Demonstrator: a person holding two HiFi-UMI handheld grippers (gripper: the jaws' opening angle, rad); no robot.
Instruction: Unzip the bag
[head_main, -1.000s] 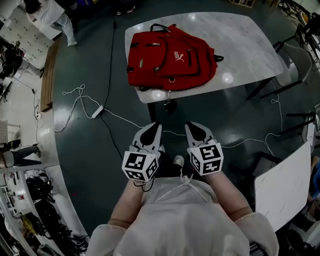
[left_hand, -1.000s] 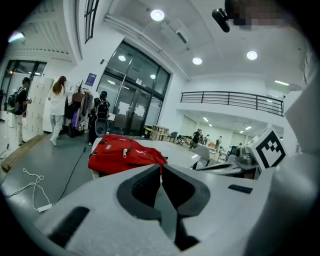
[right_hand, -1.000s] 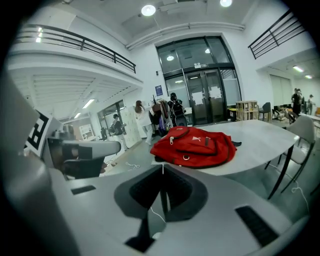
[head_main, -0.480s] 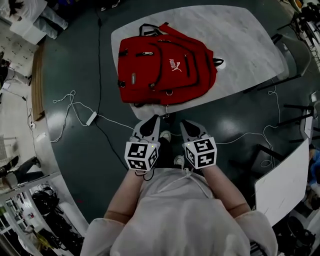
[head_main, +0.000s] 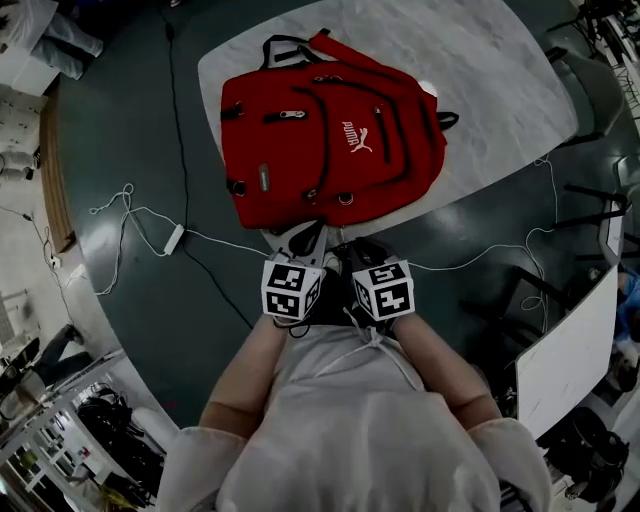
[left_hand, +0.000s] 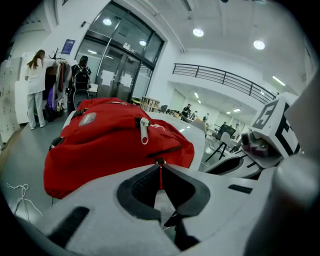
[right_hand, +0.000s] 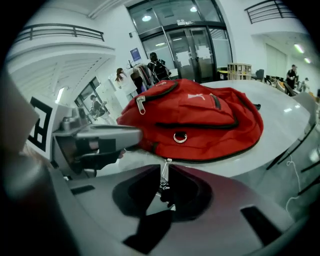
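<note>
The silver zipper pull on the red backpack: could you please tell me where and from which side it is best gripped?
Grip the flat metal tab of the zipper pull, not the slider. It lies exposed on the raised front of the backpack, flat against the fabric, so I would come from above on the near side, jaws closing across its narrow width.

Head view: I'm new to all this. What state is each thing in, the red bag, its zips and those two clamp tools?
Red backpack: lying flat on the table, front side up.
Zips: all look closed; the pull hangs loose, untouched.
Left gripper: jaws shut, holding nothing, just short of the bag.
Right gripper: jaws shut, holding nothing, just short of the bag.
</note>
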